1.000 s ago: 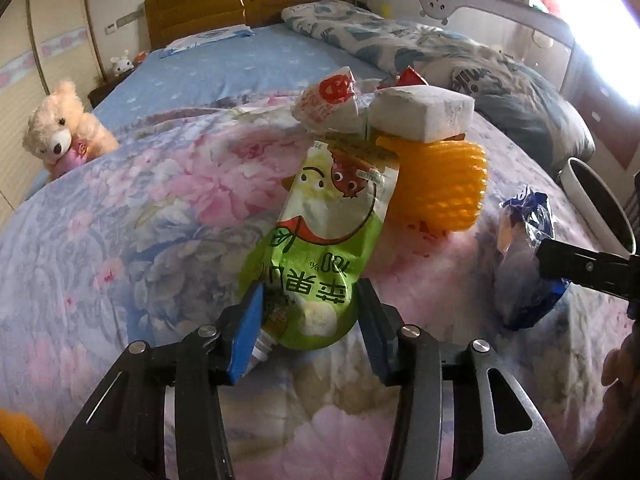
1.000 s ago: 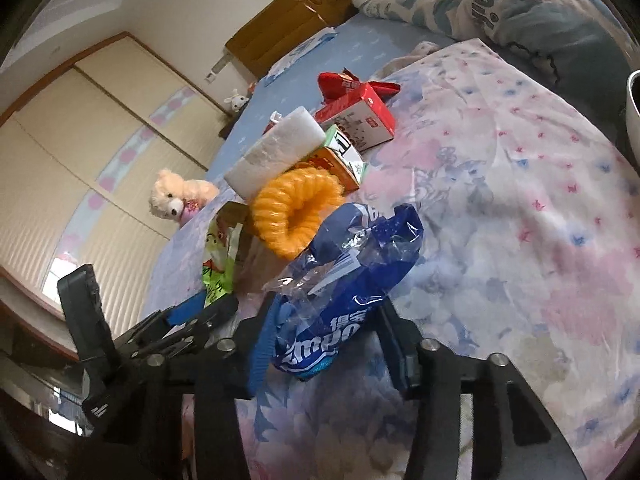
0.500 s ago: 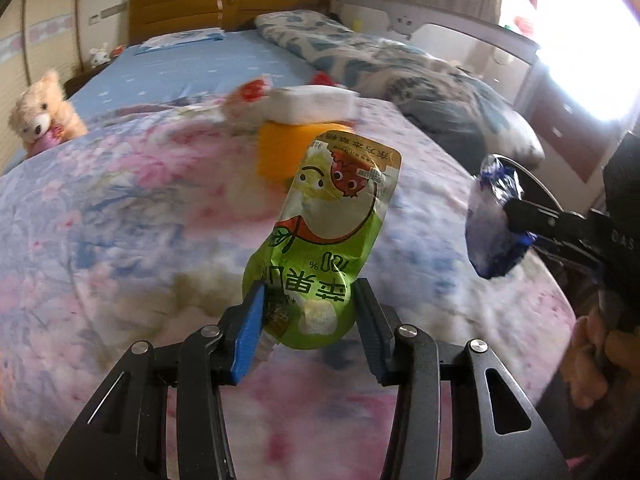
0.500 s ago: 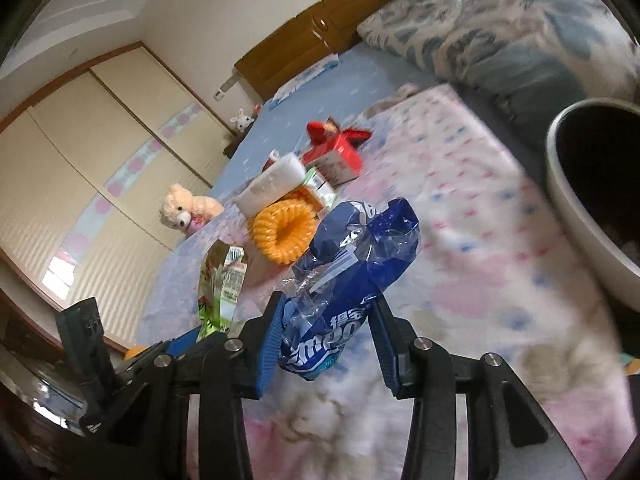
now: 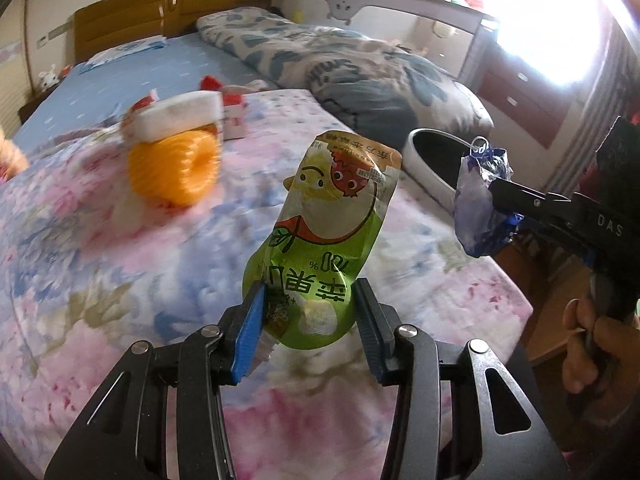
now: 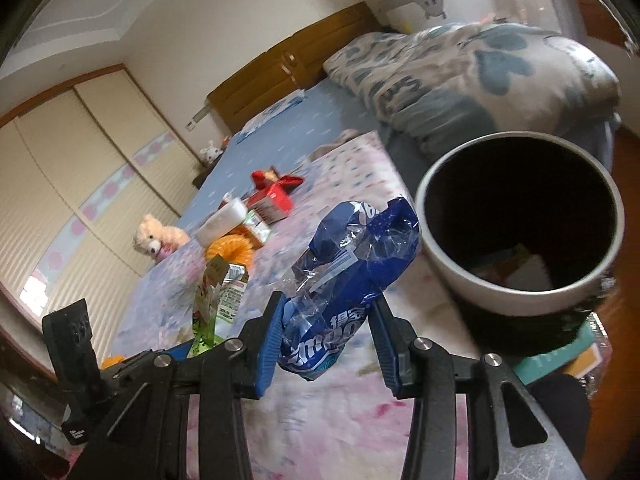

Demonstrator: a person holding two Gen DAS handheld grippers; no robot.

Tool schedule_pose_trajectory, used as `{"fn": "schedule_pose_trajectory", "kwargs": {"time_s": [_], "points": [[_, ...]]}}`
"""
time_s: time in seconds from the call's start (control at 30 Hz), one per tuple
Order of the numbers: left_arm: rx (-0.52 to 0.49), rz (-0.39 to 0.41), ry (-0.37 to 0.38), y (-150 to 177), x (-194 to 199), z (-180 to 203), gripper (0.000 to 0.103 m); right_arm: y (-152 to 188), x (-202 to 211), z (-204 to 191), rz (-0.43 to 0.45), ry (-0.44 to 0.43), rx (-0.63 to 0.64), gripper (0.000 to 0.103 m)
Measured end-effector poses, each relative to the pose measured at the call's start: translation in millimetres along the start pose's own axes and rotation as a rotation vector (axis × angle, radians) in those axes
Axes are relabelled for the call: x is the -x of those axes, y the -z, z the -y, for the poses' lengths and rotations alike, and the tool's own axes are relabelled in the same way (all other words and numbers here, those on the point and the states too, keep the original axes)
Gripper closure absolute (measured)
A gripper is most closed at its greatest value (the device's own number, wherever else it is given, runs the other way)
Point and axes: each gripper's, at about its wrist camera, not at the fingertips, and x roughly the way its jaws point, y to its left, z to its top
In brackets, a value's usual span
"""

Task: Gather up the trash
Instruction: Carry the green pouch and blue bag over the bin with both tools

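Observation:
My left gripper [image 5: 308, 312] is shut on a green snack pouch [image 5: 326, 236] and holds it above the floral bedspread [image 5: 100, 260]. My right gripper [image 6: 328, 328] is shut on a crumpled blue plastic wrapper [image 6: 352, 264], held up just left of the open bin [image 6: 520, 224]. The bin is white-rimmed with a dark inside and stands off the bed's right edge; it also shows in the left wrist view [image 5: 436, 160]. The right gripper with the wrapper [image 5: 480, 208] shows at the right of the left wrist view. The green pouch [image 6: 218, 292] shows at the lower left of the right wrist view.
More trash lies on the bed: an orange foam net [image 5: 176, 168], a white foam block [image 5: 176, 120] on it, and a red carton [image 6: 272, 200]. A teddy bear [image 6: 154, 238] sits at the far left. A folded duvet [image 5: 360, 68] lies at the back right.
Both grippers have lifted their items off the bed and swung right. The bin has come much closer to the right gripper and now fills the right of its view.

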Motion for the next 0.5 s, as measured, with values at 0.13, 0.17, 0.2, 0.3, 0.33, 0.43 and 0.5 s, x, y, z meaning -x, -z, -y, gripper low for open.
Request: {"fn": "schedule_pose_trajectory", "kwargs": {"time_s": [0.13, 0.17, 0.2, 0.3, 0.33, 0.43, 0.5], "points": [[-0.035, -0.008, 0.013, -7, -7, 18, 0.060, -4, 11, 16, 0.022, 0.025, -0.033, 0.061], [-0.047, -0.011, 0.015, -9, -9, 22, 0.060, -5, 14, 19, 0.027, 0.030, -0.039, 0.061], [-0.059, -0.014, 0.018, -11, -11, 27, 0.060, -6, 17, 22, 0.033, 0.035, -0.044, 0.061], [-0.086, -0.020, 0.024, -17, -17, 38, 0.060, -10, 24, 32, 0.052, 0.056, -0.053, 0.061], [-0.092, -0.023, 0.027, -19, -19, 41, 0.060, -11, 26, 35, 0.058, 0.061, -0.057, 0.061], [-0.109, -0.030, 0.039, -23, -25, 52, 0.060, -13, 32, 45, 0.072, 0.078, -0.068, 0.061], [-0.123, -0.029, 0.046, -27, -28, 61, 0.060, -14, 34, 49, 0.080, 0.089, -0.071, 0.061]]}}
